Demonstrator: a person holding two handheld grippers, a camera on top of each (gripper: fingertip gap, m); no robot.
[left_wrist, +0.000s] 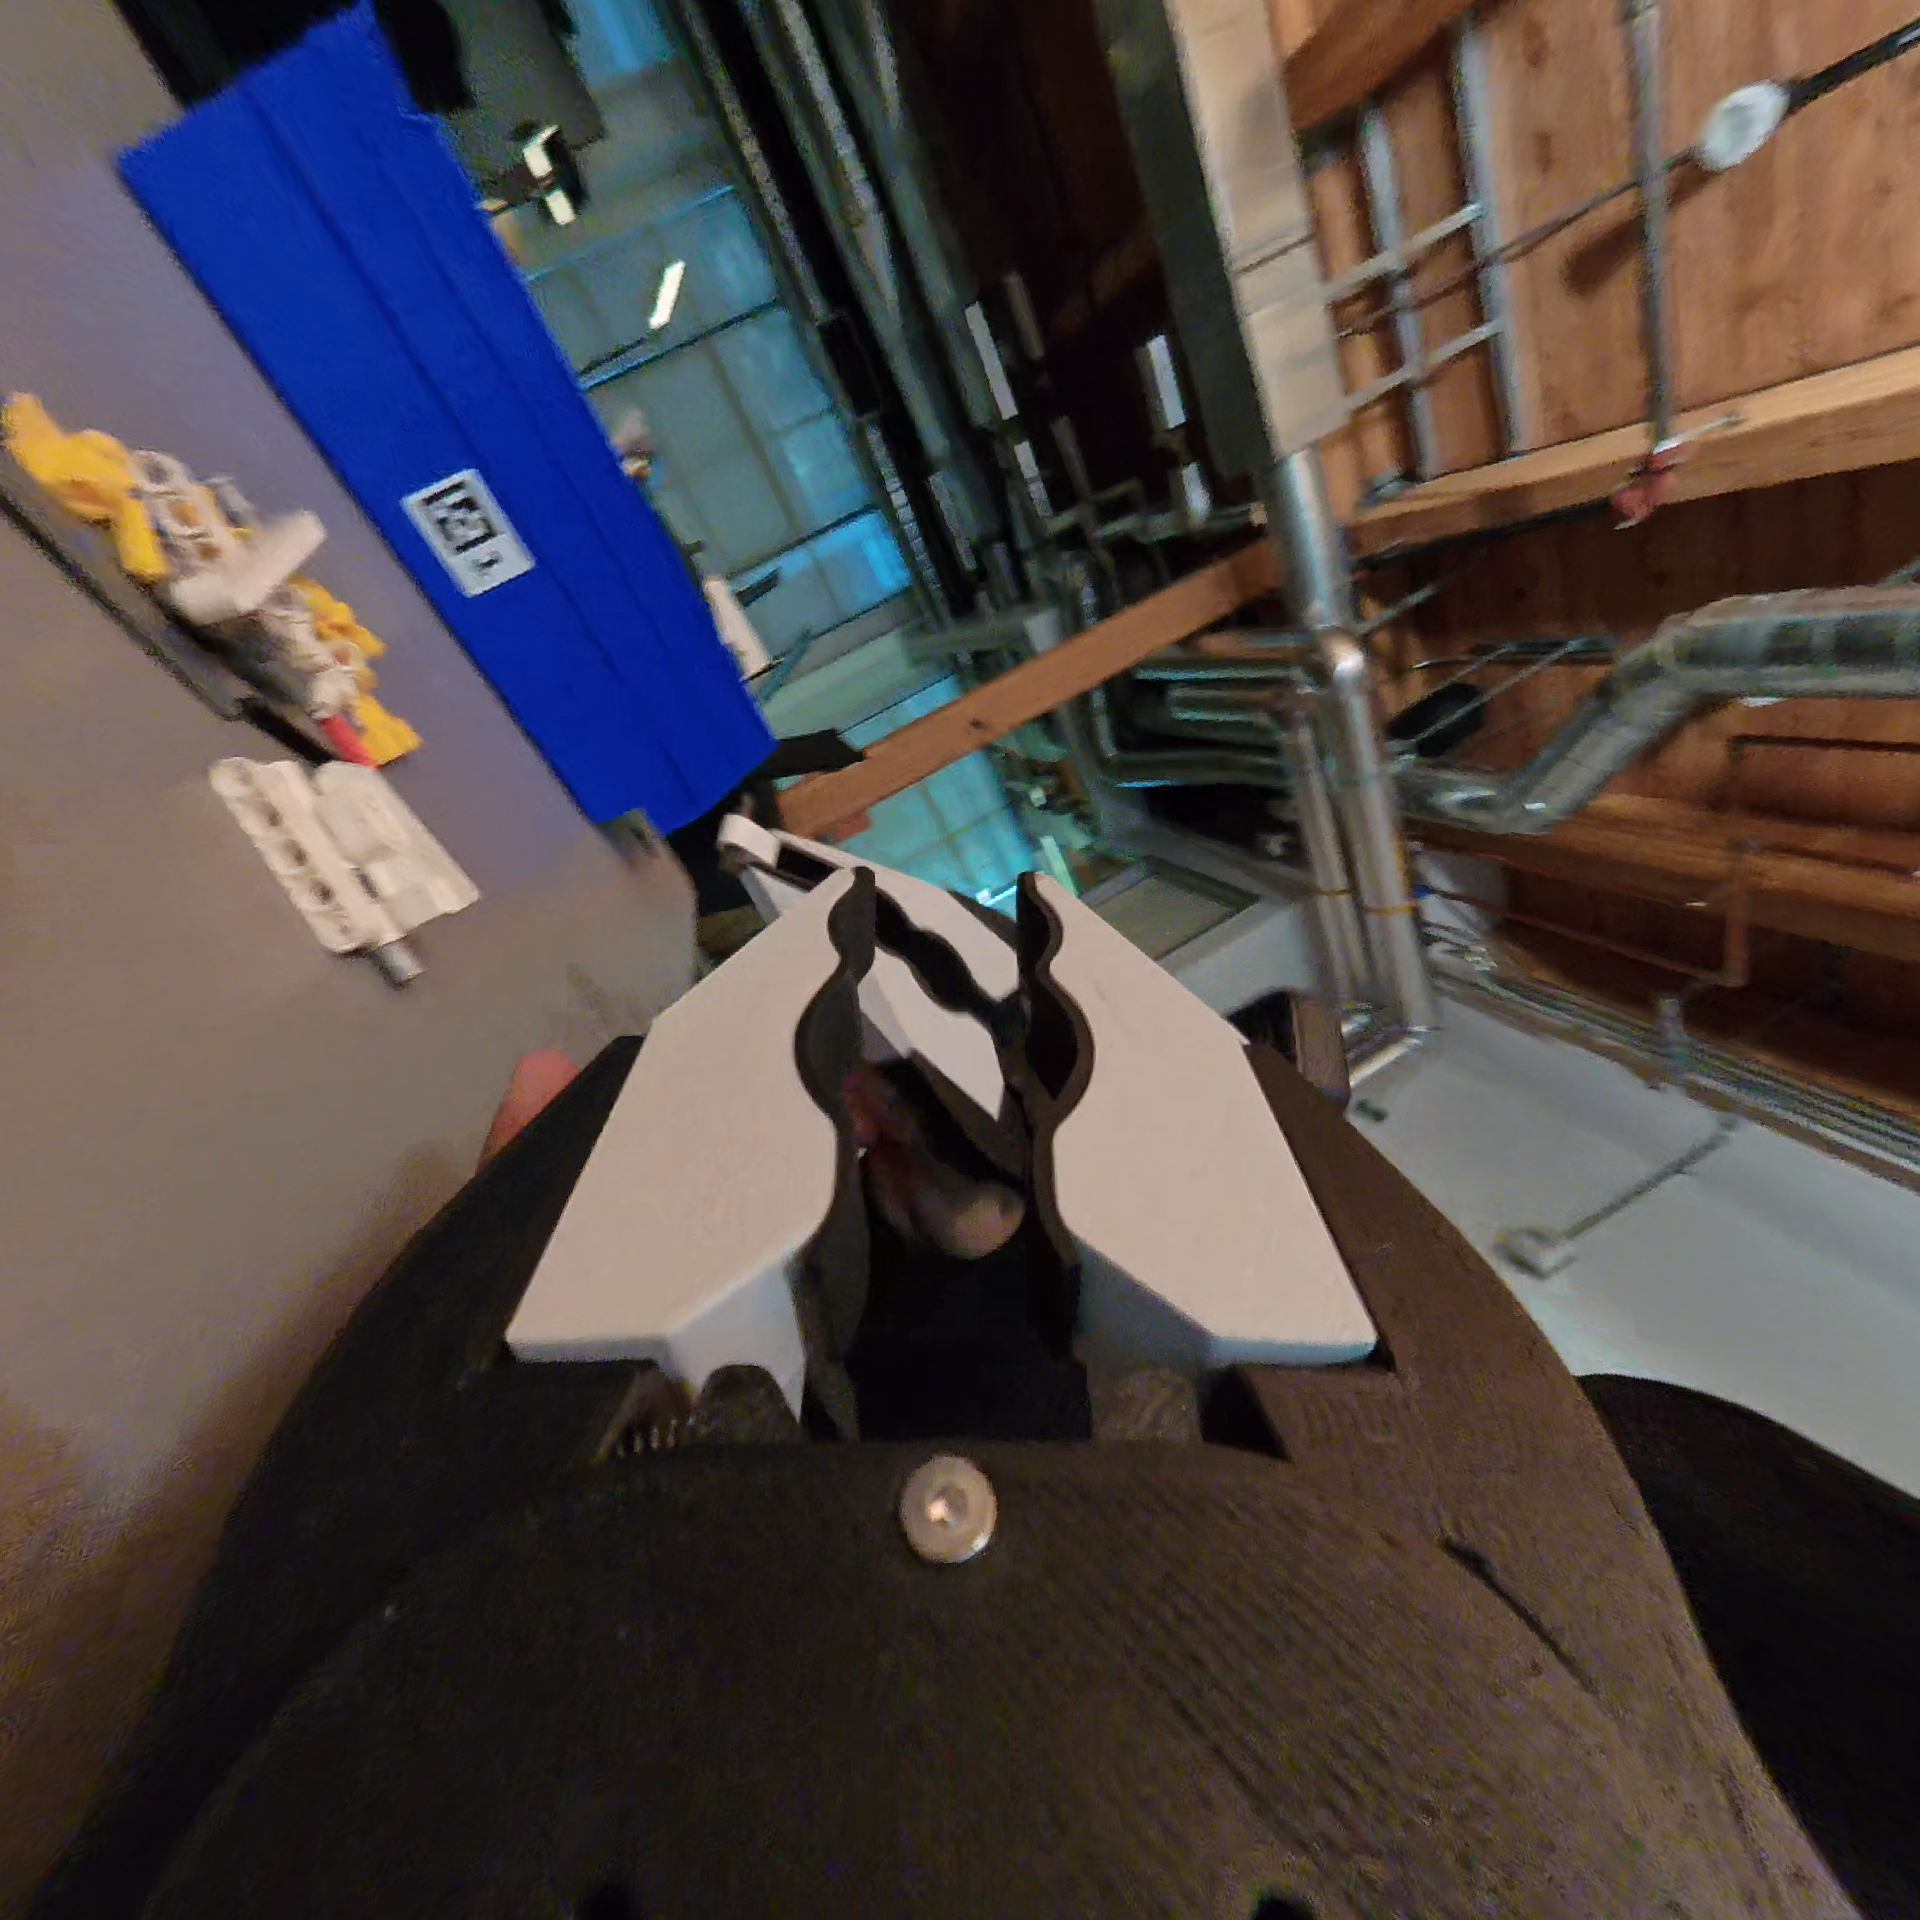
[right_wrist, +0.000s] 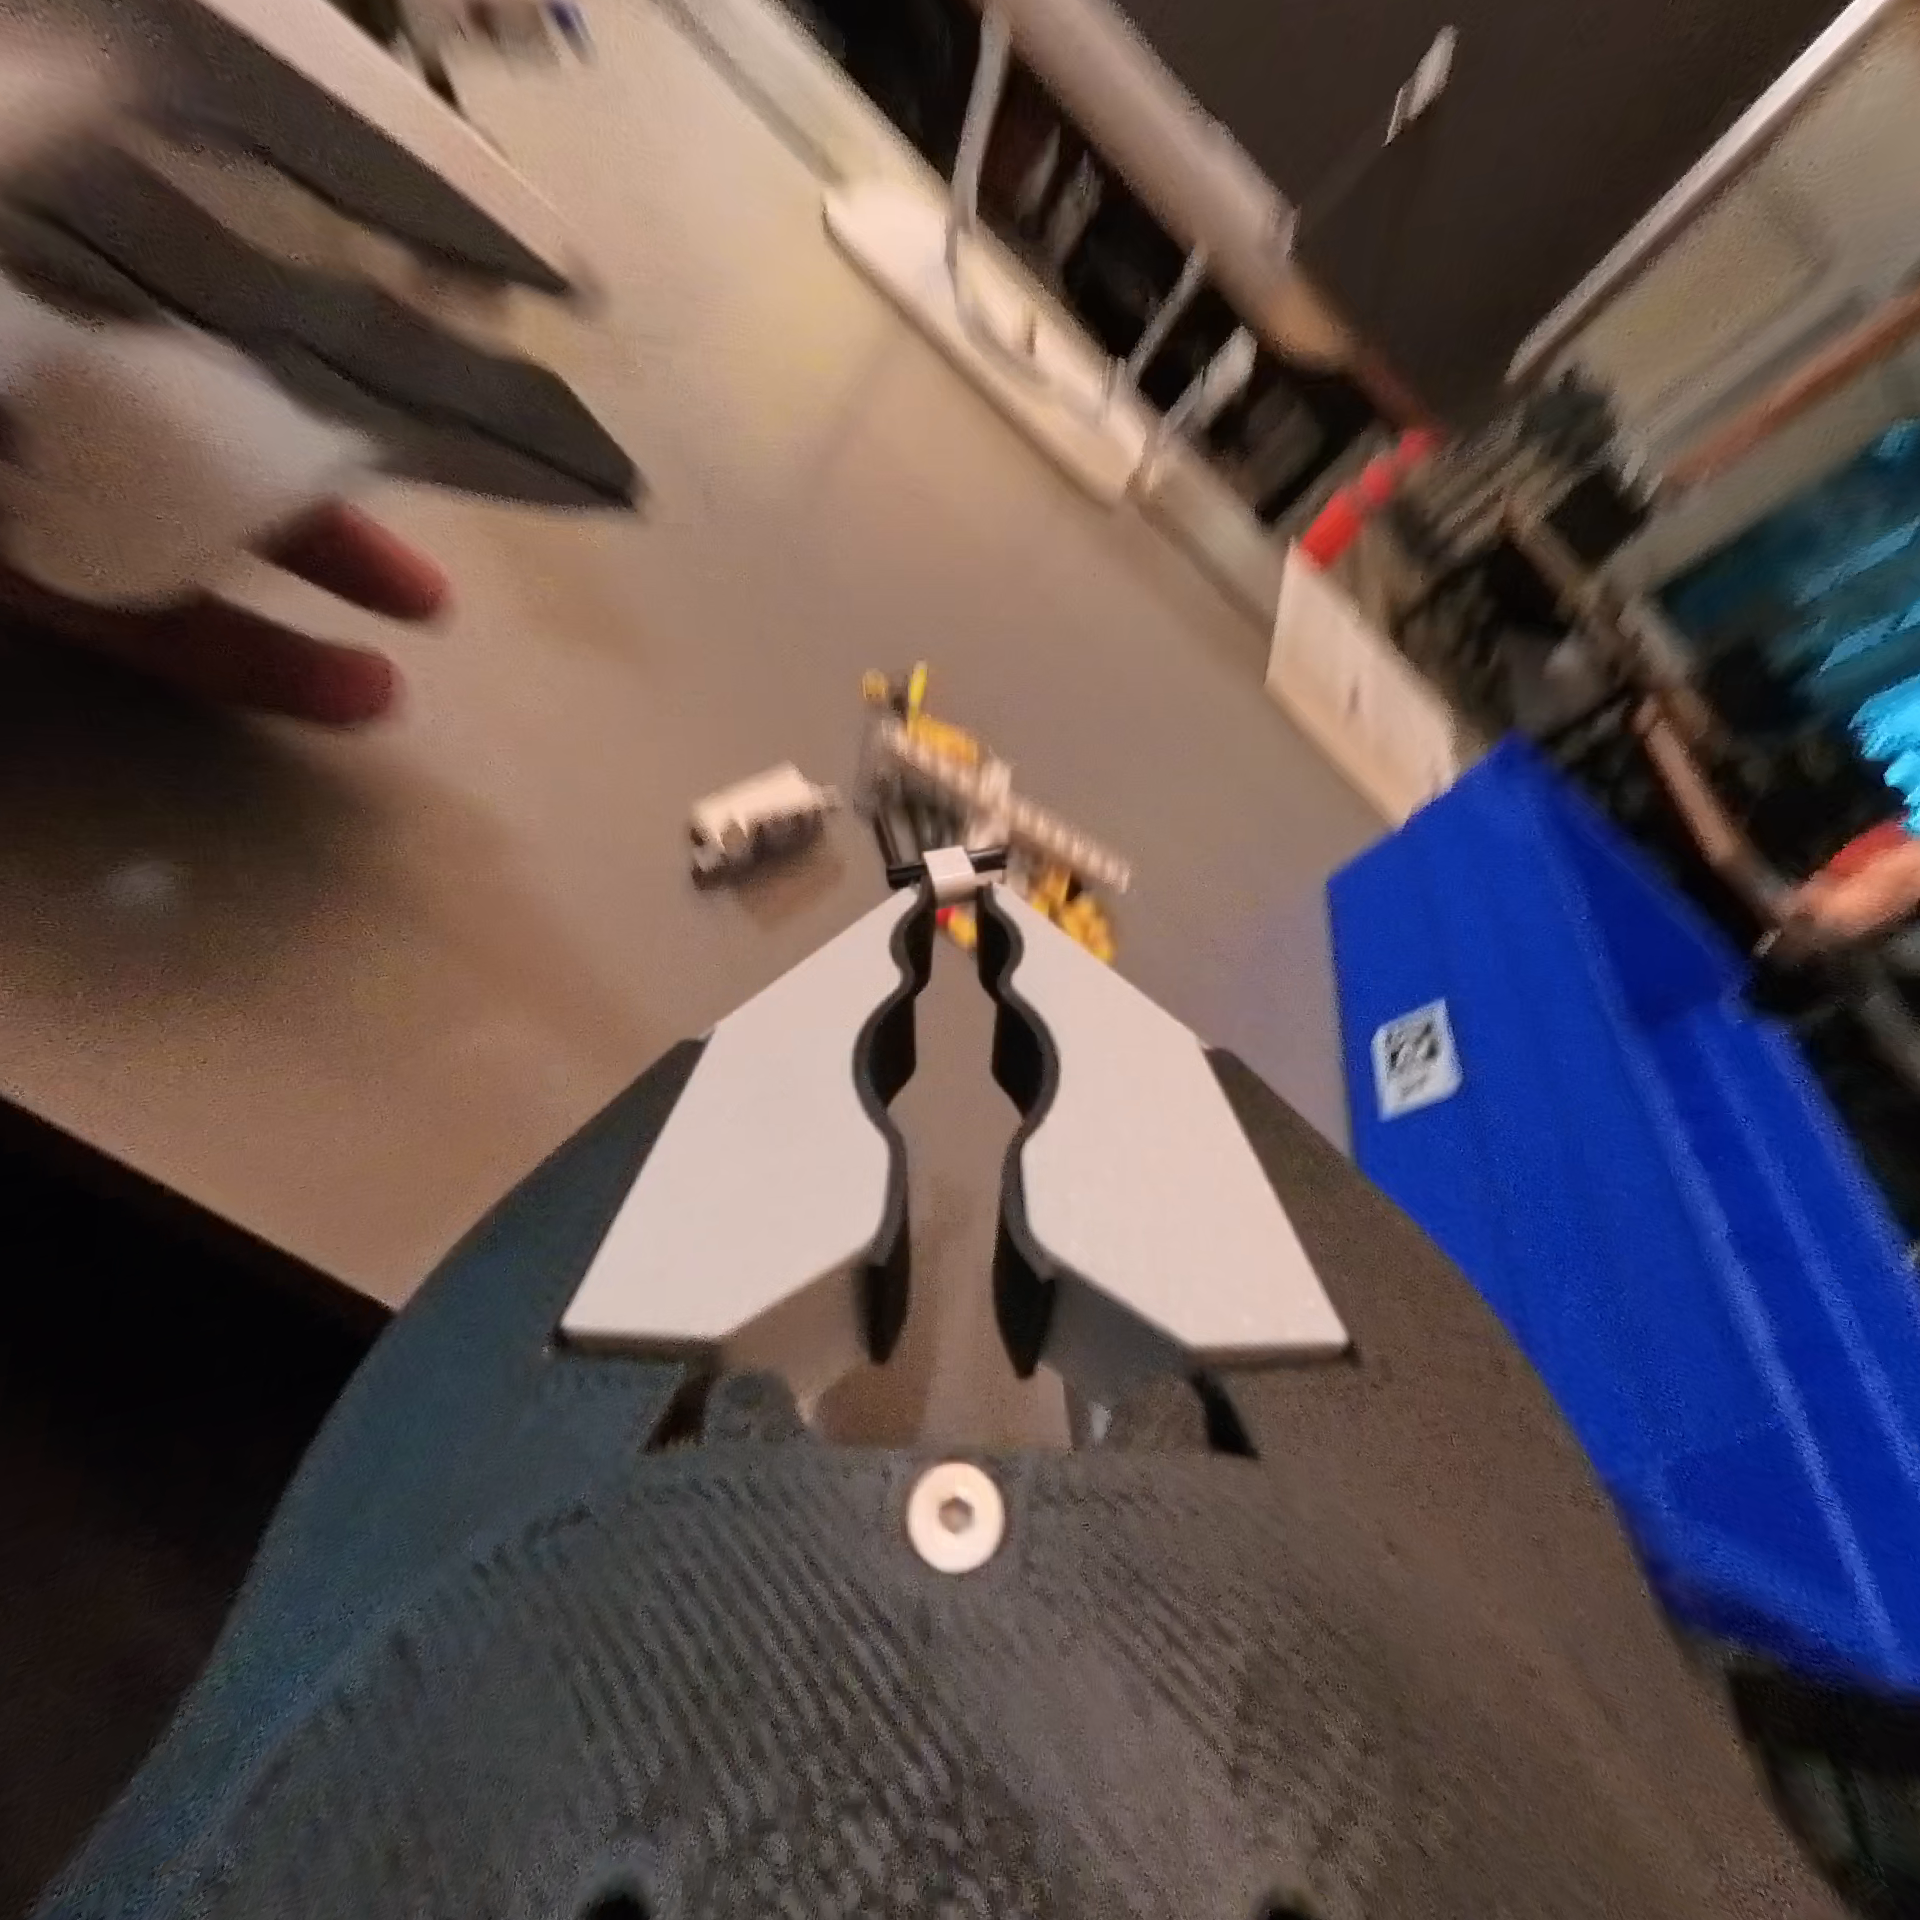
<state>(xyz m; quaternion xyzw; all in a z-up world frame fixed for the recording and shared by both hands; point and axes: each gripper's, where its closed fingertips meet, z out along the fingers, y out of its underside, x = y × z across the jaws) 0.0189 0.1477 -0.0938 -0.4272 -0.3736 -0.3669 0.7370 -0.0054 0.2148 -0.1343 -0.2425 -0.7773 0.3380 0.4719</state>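
A small grey piece on a black pin (right_wrist: 948, 871) was pinched by the right gripper (right_wrist: 948, 902); the left gripper (left_wrist: 940, 894) was parted, nothing held.

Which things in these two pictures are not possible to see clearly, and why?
- Right wrist view: yellow and white brick model smeared by motion blur; its parts are unreadable.
- Right wrist view: hand with the other gripper, blurred and cut off by the left edge.
- Left wrist view: blue bin, its inside hidden by its own wall.
- Left wrist view: yellow model partly cut off by the left edge.
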